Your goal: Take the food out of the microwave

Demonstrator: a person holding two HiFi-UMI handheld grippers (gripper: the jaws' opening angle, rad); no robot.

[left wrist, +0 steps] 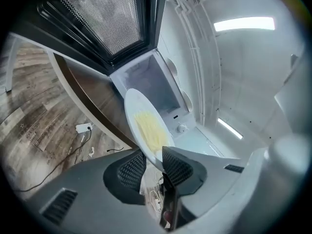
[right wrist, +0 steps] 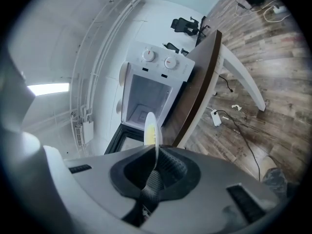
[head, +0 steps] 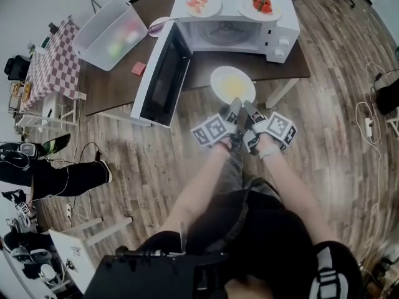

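Note:
A white plate [head: 232,84] with pale yellow food on it hangs level in front of the open white microwave [head: 237,33], above the brown table's [head: 118,86] front edge. Both grippers hold its near rim side by side. My left gripper [head: 234,109] is shut on the rim, which runs between its pads in the left gripper view, where the plate [left wrist: 146,128] rises from my left gripper [left wrist: 152,165]. My right gripper [head: 250,112] is shut on the rim just to the right. In the right gripper view the plate [right wrist: 151,126] stands edge-on in my right gripper [right wrist: 156,168].
The microwave door [head: 163,76] stands swung open to the left. Two plates of red food [head: 202,5] [head: 260,6] sit on top of the microwave. A clear plastic bin [head: 111,35] and a pink block [head: 138,68] lie on the table's left part. Cables run over the wooden floor [head: 349,123].

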